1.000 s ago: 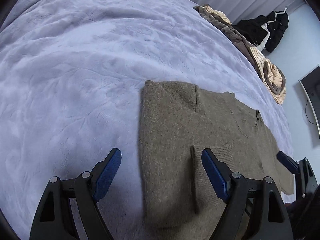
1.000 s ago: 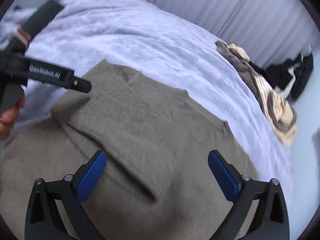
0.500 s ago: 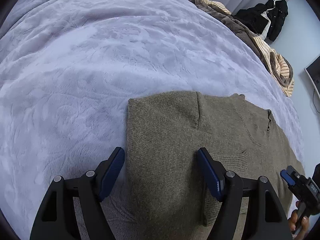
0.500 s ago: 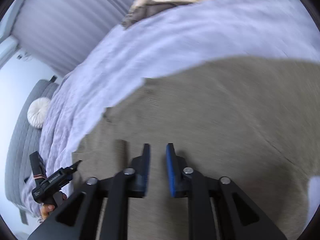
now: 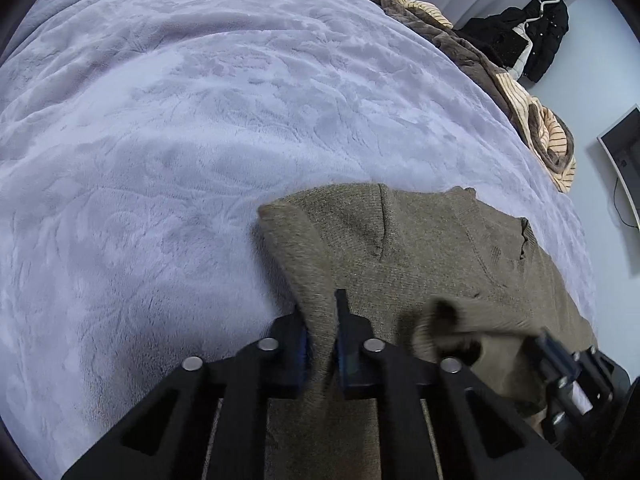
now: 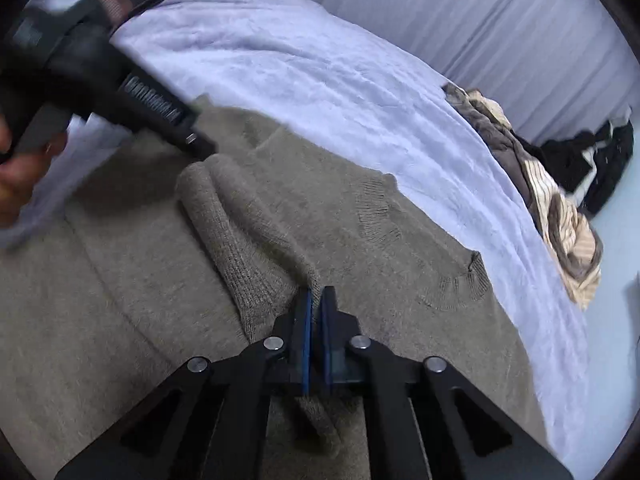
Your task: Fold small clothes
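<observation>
An olive-brown knitted sweater [image 5: 420, 248] lies spread on a lavender bedspread [image 5: 160, 140]. My left gripper [image 5: 320, 308] is shut on the sweater's left side edge, and a fold of knit rises between its pads. At the lower right of the left wrist view, a bunched ridge of sweater leads to my right gripper [image 5: 560, 356]. In the right wrist view, my right gripper [image 6: 316, 296] is shut on a raised ridge of the sweater [image 6: 360, 240]. The left gripper [image 6: 160, 108] reaches in from the upper left, held by a hand [image 6: 16, 176].
A heap of brown and striped clothes [image 5: 532, 120] lies at the bed's far right edge. A black jacket [image 5: 532, 36] hangs beyond it, by grey curtains [image 6: 480, 20]. A screen [image 5: 624, 160] stands at the right wall. Bare bedspread stretches left and beyond the sweater.
Both grippers went from wide open to shut, each pinching up a fold of the sweater. The right wrist view swung round and back, and the sweater's cloth has bunched between the grippers.
</observation>
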{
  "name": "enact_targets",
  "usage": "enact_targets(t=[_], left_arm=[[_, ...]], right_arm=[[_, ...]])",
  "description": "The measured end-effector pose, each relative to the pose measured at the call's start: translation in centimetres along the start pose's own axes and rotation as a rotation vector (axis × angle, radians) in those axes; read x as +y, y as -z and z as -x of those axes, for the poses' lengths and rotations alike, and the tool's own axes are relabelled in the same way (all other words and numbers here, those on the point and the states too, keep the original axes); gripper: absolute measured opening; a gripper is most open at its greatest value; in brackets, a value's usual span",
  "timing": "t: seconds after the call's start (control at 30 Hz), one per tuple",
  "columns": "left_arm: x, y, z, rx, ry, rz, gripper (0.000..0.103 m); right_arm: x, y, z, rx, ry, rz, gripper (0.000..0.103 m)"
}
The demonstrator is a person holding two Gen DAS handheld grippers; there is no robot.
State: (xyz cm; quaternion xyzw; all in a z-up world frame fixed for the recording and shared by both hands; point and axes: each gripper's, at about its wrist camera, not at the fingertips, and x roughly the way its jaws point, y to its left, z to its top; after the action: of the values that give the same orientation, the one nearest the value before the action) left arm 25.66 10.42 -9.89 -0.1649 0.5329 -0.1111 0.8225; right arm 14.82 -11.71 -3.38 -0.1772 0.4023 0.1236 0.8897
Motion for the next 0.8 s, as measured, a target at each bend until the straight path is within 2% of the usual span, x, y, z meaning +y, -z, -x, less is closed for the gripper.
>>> enact_targets(t=[0.07,0.13,0.23,0.27,0.3,0.33,0.37,0.4,0.47,0.53,0.6,0.7,0.77,0.8], left_arm=[[0.1,0.1,0.0,-0.002,0.003,-0.006,0.011],[0.3,0.2,0.0,-0.008,0.014,0.002,0.011],[0.5,0.4,0.0,-0.016,0.014,0.011,0.013],[0.5,0.4,-0.1,-0.018,0.009,0.017,0.016],[0.6,0.4,-0.2,-0.02,-0.002,0.024,0.031],[0.6,0.4,-0.3,-0.024,0.004,0.031,0.05],[0.5,0.4,-0.4,-0.026,0.026,0.03,0.057],[0.3,0.4,-0.5,-0.028,0.024,0.024,0.06],[-1.0,0.3,-0.8,-0.025,-0.035,-0.024,0.059],[-2.0,0.2,-0.8,-0.022,-0.044,-0.08,0.018],[-2.2,0.0,-0.3,-0.025,-0.043,-0.091,0.017],[-1.2,0.0,0.1,-0.025,-0.012,-0.074,0.016],[-0.7,0.0,-0.1,-0.02,0.005,-0.054,0.016],[-0.6,0.0,-0.1,-0.025,0.009,-0.043,0.015]], right_arm=[[-5.9,1.1,1.3,-0.06,-0.088,-0.319,0.004],[-11.6,4.0,1.4,-0.085,-0.162,-0.616,0.004],[-18.2,11.1,-0.6,-0.01,-0.292,-1.032,0.009],[-19.0,12.7,-0.8,0.009,-0.314,-1.101,0.01],[-19.6,14.0,-0.7,0.019,-0.331,-1.147,0.013],[-19.8,14.6,-0.5,0.003,-0.356,-1.158,0.019],[-19.9,15.0,-0.1,-0.021,-0.393,-1.159,0.04],[-19.7,15.0,0.3,-0.042,-0.426,-1.155,0.061],[-19.5,14.3,0.9,-0.068,-0.451,-1.149,0.074],[-19.3,13.0,0.3,-0.053,-0.441,-1.157,0.075],[-19.3,12.7,-0.7,-0.011,-0.439,-1.212,0.075],[-19.1,13.6,-0.1,-0.019,-0.46,-1.301,0.075],[-19.0,14.4,0.7,0.0,-0.403,-1.291,0.074],[-19.1,14.1,0.4,0.035,-0.359,-1.275,0.054]])
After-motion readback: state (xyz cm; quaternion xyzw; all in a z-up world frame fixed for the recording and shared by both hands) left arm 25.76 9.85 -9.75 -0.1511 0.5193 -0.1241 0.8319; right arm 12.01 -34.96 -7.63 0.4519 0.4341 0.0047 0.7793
